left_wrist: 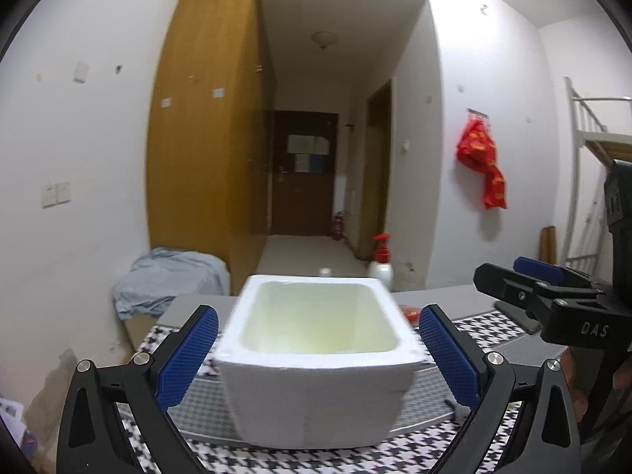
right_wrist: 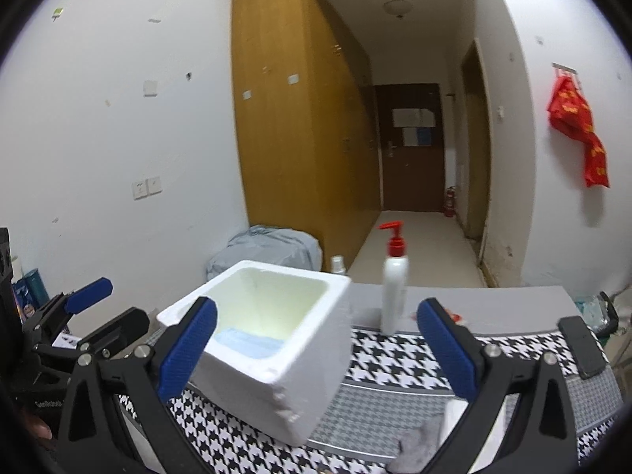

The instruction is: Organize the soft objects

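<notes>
A white foam box (left_wrist: pixel 316 359) stands on the houndstooth cloth, straight ahead of my left gripper (left_wrist: pixel 318 359), which is open with a blue pad on each side of the box. In the right wrist view the box (right_wrist: pixel 272 355) sits left of centre, with a light blue soft thing (right_wrist: pixel 249 341) lying inside it. My right gripper (right_wrist: pixel 316 349) is open and empty, its left pad overlapping the box's near corner. A grey soft cloth (right_wrist: pixel 418 444) lies on the table below the right gripper. The right gripper (left_wrist: pixel 529 280) shows at the right of the left wrist view.
A white pump bottle with a red top (right_wrist: pixel 393 292) stands behind the box. A black phone (right_wrist: pixel 582 349) lies at the table's right edge. A small red item (left_wrist: pixel 410 312) lies behind the box. A covered bundle (left_wrist: pixel 170 284) sits on the floor by the wardrobe.
</notes>
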{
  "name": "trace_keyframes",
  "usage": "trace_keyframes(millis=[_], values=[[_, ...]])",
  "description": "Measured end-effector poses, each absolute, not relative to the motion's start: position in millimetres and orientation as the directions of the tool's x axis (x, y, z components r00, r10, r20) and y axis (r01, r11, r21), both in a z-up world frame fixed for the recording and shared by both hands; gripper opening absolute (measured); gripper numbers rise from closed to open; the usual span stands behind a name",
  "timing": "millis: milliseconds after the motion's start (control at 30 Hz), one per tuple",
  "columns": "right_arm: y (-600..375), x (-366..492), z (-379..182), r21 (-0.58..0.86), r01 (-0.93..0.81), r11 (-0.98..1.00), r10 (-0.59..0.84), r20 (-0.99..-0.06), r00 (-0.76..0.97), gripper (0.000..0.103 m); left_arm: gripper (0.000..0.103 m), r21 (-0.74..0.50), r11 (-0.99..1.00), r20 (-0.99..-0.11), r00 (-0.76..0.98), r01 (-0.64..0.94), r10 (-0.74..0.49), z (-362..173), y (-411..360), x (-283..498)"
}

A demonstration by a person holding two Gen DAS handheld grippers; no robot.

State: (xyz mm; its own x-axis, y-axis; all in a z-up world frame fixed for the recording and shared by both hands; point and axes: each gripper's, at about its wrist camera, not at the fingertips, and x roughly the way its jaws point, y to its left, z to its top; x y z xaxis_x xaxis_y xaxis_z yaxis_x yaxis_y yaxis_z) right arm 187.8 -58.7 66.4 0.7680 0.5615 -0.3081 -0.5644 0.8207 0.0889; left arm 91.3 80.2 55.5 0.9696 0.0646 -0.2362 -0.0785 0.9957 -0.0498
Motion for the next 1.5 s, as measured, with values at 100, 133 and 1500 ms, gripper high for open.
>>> trace_keyframes(millis=[100,133,1500], values=[[-75,184,67,0.08,-0.532,0.843,0.529,-0.302,0.793,0.103,0.102,-0.048,0.998,-0.23,0.973,-0.031,0.019,57,65,93],[-80,183,67,0.078,-0.522,0.849,0.519,-0.3,0.8,0.103,0.102,-0.049,0.999,-0.229,0.973,-0.01,-0.001,58,60,94],[-203,167,10,0.087,-0.209,0.974,0.226,-0.359,0.905,0.103,0.102,-0.063,0.965,-0.324,0.91,0.253,-0.259,4,-41,137]])
